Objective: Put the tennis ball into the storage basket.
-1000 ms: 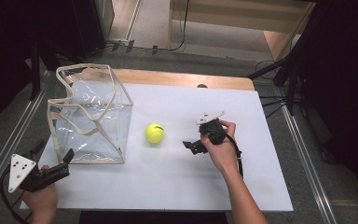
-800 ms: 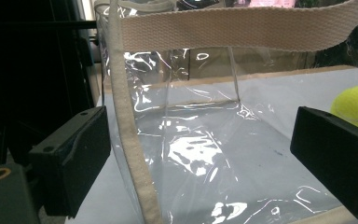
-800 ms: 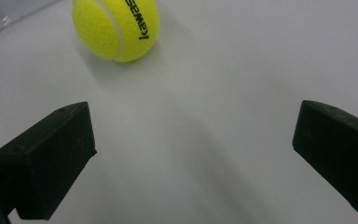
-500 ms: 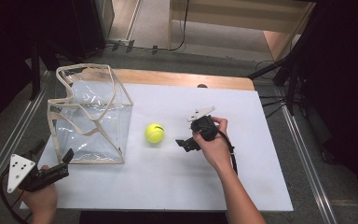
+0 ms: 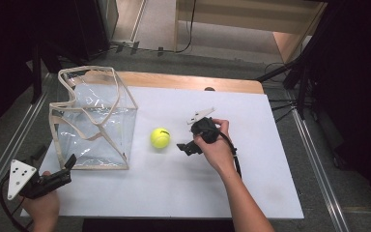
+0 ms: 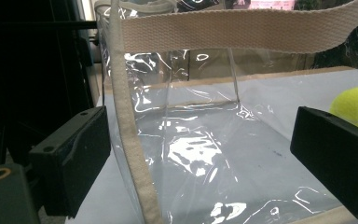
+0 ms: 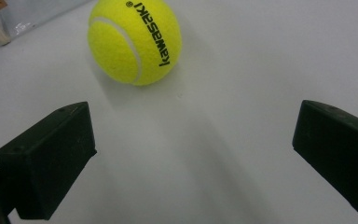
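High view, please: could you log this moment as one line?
right gripper: open, nearing yellow tennis ball | left gripper: open, by clear plastic bag

Yellow tennis ball (black lettering), on white table, beside clear bag

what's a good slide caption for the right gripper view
Open right gripper approaching a yellow tennis ball on the white table, jaws spread wide and not yet touching it.

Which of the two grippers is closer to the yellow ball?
Right. The right gripper sits just beside the ball, jaws open toward it; the left gripper is off past the clear bag.
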Action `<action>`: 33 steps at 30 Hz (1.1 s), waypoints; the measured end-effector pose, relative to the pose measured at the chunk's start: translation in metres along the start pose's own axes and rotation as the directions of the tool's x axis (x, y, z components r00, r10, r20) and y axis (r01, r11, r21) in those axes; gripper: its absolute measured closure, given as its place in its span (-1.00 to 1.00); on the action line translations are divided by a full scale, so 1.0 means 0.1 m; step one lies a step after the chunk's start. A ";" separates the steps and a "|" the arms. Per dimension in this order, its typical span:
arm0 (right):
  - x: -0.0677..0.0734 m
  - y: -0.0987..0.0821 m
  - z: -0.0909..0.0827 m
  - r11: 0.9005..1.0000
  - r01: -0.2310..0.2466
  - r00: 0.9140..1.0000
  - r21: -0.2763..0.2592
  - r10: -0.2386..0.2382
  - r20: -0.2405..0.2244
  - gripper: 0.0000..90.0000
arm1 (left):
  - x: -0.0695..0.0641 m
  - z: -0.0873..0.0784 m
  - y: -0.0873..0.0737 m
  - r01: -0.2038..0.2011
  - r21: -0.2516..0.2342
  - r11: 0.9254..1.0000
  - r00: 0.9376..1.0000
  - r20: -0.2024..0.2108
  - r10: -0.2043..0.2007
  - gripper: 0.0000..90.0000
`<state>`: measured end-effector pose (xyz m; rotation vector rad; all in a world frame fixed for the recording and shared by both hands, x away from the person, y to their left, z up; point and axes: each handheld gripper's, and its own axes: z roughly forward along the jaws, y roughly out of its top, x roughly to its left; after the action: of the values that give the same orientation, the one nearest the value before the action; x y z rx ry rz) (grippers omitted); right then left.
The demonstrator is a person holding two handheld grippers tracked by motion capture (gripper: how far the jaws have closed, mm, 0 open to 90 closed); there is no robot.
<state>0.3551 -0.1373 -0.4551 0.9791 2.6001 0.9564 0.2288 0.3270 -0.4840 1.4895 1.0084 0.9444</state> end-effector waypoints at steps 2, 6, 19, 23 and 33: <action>0.00 0.02 0.02 1.000 0.011 1.000 0.004 -0.011 -0.007 -1.00 | 0.00 0.00 0.00 0.000 0.000 1.000 1.000 0.000 0.000 -0.88; 0.02 0.06 0.05 1.000 0.009 1.000 0.013 -0.009 -0.010 -1.00 | 0.00 0.00 0.00 -0.002 0.001 1.000 1.000 -0.001 0.002 -0.88; 0.07 0.18 0.13 0.999 0.036 0.999 0.035 -0.035 -0.033 -1.00 | 0.00 0.00 0.00 0.000 0.002 1.000 1.000 -0.001 0.000 -0.88; 0.09 0.22 0.17 0.998 0.050 0.998 0.034 -0.048 -0.042 -1.00 | 0.01 0.00 0.00 0.001 0.005 1.000 1.000 -0.003 -0.001 -0.88; 0.13 0.29 0.27 0.997 0.066 0.996 0.048 -0.064 -0.057 -1.00 | 0.00 0.00 0.00 0.002 0.000 1.000 1.000 0.000 -0.002 -0.88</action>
<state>0.3706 -0.0986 -0.4569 0.8859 2.6959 0.9194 0.2289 0.3274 -0.4839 1.4884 1.0095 0.9432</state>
